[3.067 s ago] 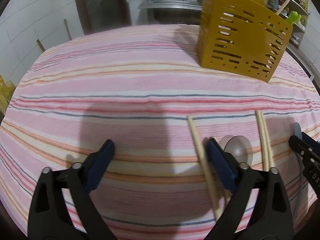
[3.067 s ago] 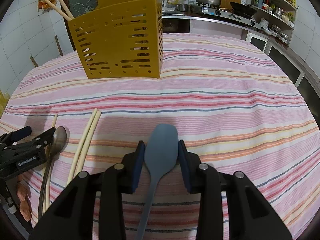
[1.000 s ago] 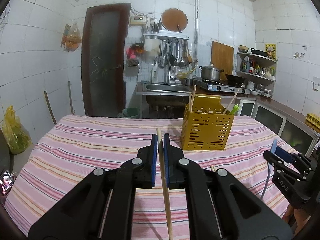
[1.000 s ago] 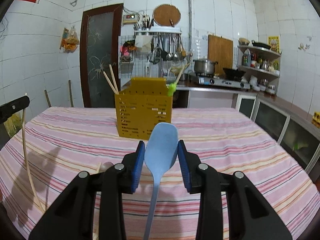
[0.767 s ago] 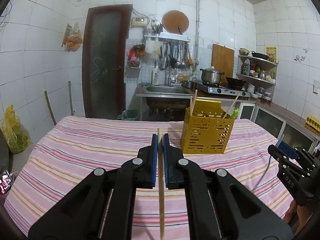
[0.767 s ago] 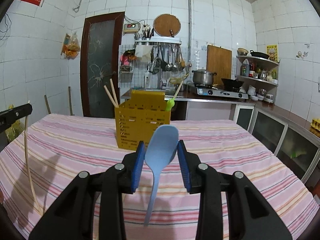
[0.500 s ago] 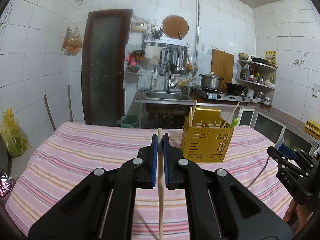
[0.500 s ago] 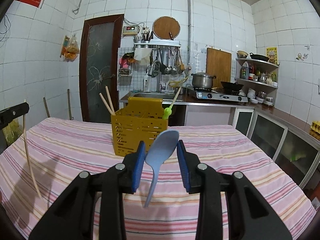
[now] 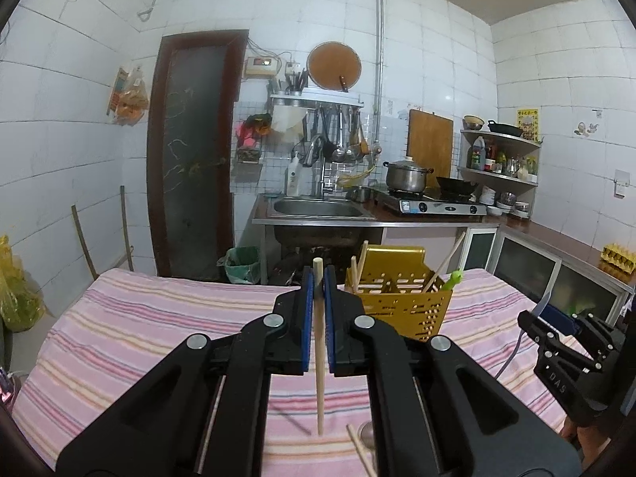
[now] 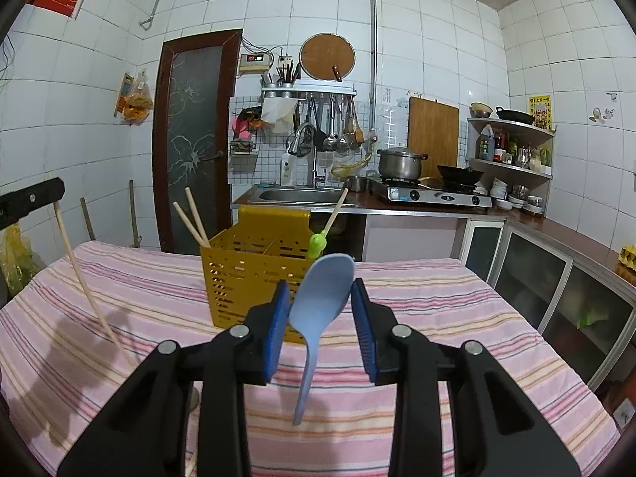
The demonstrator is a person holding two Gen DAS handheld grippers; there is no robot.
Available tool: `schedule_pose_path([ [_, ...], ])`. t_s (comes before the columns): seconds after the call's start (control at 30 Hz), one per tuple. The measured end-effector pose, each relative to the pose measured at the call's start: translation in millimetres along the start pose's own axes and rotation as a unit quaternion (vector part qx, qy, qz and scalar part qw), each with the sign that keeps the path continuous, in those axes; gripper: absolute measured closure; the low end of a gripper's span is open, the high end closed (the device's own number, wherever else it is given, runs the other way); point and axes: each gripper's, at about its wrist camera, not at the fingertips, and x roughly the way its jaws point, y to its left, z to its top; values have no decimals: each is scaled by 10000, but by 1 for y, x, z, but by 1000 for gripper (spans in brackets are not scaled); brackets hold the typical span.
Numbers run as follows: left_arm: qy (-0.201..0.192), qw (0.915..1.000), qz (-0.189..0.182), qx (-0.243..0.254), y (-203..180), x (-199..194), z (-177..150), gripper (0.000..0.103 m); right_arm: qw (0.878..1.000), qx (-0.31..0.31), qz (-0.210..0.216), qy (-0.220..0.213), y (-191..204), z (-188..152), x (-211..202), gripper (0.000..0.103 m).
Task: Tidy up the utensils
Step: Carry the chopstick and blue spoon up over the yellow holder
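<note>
My left gripper (image 9: 318, 276) is shut on a pale wooden chopstick (image 9: 320, 377) that hangs down above the striped table. The yellow slotted utensil holder (image 9: 397, 302) stands just beyond it to the right, with chopsticks (image 10: 190, 218) and a green-ended utensil (image 10: 316, 244) in it. My right gripper (image 10: 319, 284) is shut on the bowl of a light blue spoon (image 10: 324, 298), tilted with its handle pointing down, in front of the holder (image 10: 246, 274). The left gripper (image 10: 31, 198) and its chopstick (image 10: 87, 290) show at the left edge of the right wrist view.
A loose chopstick (image 9: 359, 449) and a metal spoon (image 9: 367, 433) lie on the pink striped cloth (image 9: 139, 318) below my left gripper. Behind the table are a steel sink (image 9: 314, 208), a stove with a pot (image 9: 407, 177), cabinets on the right and a dark door (image 9: 190, 151).
The left gripper, open over the table three seconds ago, now grips the chopstick in the air. Both grippers have kept rising in the last second, and the blue spoon has tilted further.
</note>
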Motion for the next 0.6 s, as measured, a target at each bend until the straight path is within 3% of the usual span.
schedule_pose_path([
  [0.37, -103, 9997, -211, 20, -14, 17, 19, 99, 10000, 38, 29, 12, -5, 9, 13, 71],
  [0.6, -260, 9985, -483, -66, -24, 21, 46, 99, 9996, 131, 169, -160, -7, 36, 16, 72],
])
